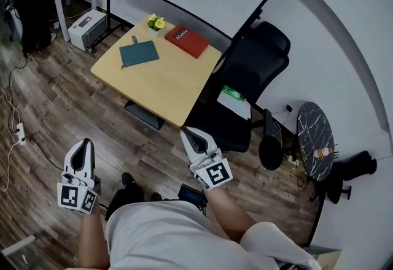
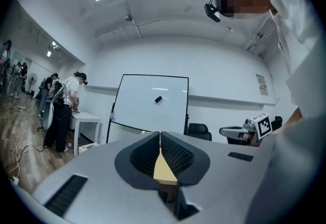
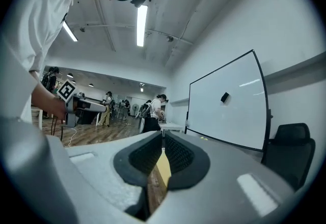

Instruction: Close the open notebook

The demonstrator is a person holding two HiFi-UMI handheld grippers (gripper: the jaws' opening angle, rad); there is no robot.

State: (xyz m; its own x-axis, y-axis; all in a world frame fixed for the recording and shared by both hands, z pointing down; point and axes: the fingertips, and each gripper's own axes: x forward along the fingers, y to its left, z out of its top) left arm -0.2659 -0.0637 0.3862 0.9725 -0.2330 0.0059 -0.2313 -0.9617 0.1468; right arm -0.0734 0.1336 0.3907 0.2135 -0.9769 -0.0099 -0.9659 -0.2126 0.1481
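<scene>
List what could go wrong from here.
1. The teal notebook and the red book lie side by side on the table; from here neither looks plainly open, so the wrong one may get handled.
2. The office chair crowds the table's right side and could snag an arm.
3. The left tongs and the right tongs are shut; they must open first.

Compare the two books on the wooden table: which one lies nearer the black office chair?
The red book, near the table's chair-side edge. The teal book lies further left in the head view, away from the black office chair.
</scene>
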